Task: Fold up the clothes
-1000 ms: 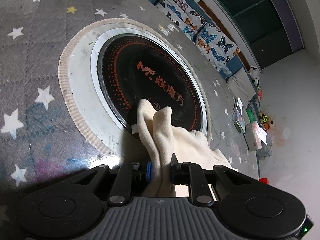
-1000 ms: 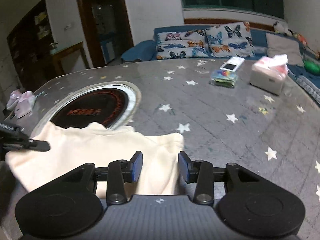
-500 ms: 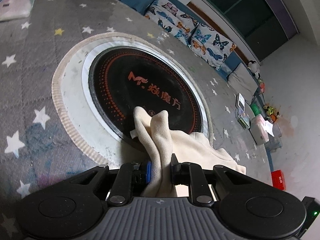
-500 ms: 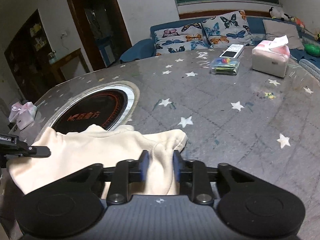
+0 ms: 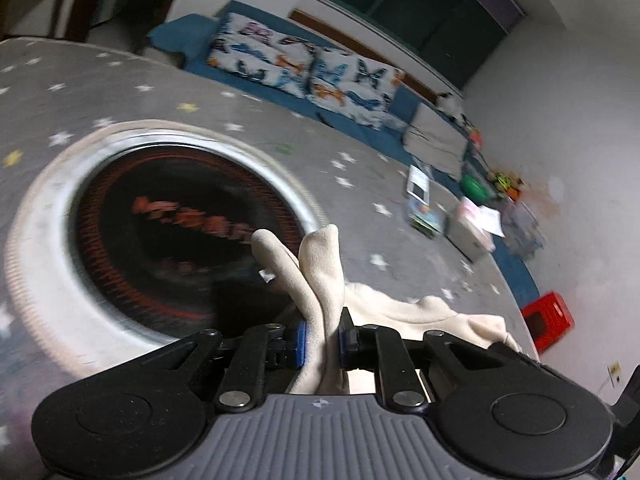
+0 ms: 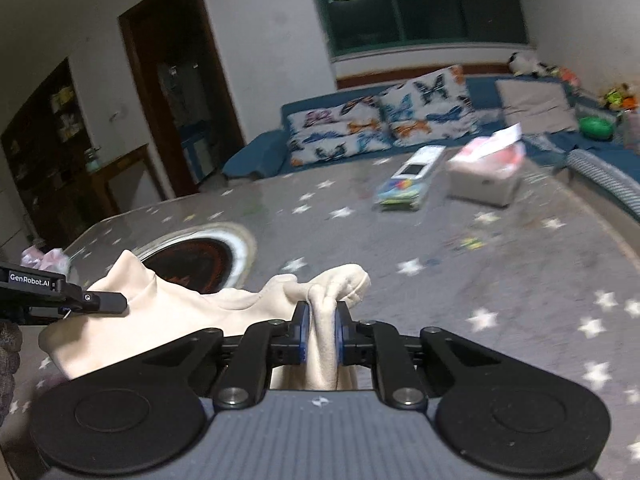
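A cream garment (image 6: 180, 312) lies bunched on the grey star-patterned table (image 6: 440, 280), partly over the round black hob (image 6: 196, 264). My right gripper (image 6: 322, 332) is closing its jaws on a gathered fold at the garment's right end, and the pads press the cloth. My left gripper (image 5: 322, 336) is also closing on a fold of the garment (image 5: 320, 264), whose two lobes stick up past the pads, lifted above the hob (image 5: 180, 232). In the right wrist view the left gripper's fingers (image 6: 96, 302) hold the garment's left end.
A tissue box (image 6: 484, 180) and a colourful flat box with a remote on it (image 6: 404, 190) sit at the table's far right. A blue sofa with butterfly cushions (image 6: 380, 128) runs behind. A red crate (image 5: 548, 324) stands on the floor. A pink bundle (image 6: 44, 260) lies far left.
The right gripper went from open over the garment's edge to shut on a fold. Both grippers rose with the cloth, bunching it, and the left one rolled while holding on.
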Demonstrator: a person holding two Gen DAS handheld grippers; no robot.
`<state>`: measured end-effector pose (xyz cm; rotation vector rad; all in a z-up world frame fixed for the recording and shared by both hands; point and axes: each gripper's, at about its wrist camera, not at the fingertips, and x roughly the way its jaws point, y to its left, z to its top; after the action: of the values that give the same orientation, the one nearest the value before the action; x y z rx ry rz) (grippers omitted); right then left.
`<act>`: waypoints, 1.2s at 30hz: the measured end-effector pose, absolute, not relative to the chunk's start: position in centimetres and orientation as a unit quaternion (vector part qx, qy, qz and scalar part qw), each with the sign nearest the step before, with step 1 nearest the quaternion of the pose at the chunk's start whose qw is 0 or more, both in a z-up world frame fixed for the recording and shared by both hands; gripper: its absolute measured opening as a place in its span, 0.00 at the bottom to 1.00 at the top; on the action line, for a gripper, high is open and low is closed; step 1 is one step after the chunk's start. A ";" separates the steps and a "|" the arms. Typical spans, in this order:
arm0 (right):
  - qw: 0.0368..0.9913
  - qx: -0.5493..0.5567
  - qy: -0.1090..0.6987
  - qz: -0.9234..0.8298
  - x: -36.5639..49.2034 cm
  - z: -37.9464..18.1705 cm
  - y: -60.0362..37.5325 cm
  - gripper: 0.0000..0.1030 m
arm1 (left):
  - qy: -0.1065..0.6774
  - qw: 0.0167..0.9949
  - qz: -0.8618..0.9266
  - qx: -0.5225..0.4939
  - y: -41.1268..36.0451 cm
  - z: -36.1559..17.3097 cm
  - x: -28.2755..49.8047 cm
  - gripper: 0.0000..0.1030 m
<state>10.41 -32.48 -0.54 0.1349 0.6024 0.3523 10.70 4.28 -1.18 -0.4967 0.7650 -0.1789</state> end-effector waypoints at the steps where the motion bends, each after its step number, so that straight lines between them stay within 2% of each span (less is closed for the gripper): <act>1: 0.940 0.065 0.292 0.163 10.3 -0.3 -33.2 0.11 | 0.370 0.893 -0.094 -0.238 3.5 -1.1 11.2 0.15; 16: 0.963 0.036 0.263 0.038 11.6 1.8 -42.9 0.11 | 0.366 0.894 -0.188 -0.177 -9.1 -0.3 17.4 0.14; 29: 0.954 0.025 0.298 -0.010 14.2 -1.1 -46.2 0.11 | 0.390 0.891 -0.197 -0.124 -13.3 -2.6 19.7 0.15; 34: 0.948 0.025 0.316 -0.018 14.8 -2.6 -46.4 0.12 | 0.405 0.889 -0.182 -0.111 -12.7 -3.7 19.7 0.22; 36: 0.946 0.022 0.323 -0.022 15.0 -3.1 -46.5 0.13 | 0.408 0.889 -0.176 -0.107 -12.5 -3.8 19.7 0.29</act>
<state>14.98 -46.48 -3.05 0.0458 0.6571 -0.0440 19.66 -12.48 -3.80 -0.2231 0.8468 -0.3660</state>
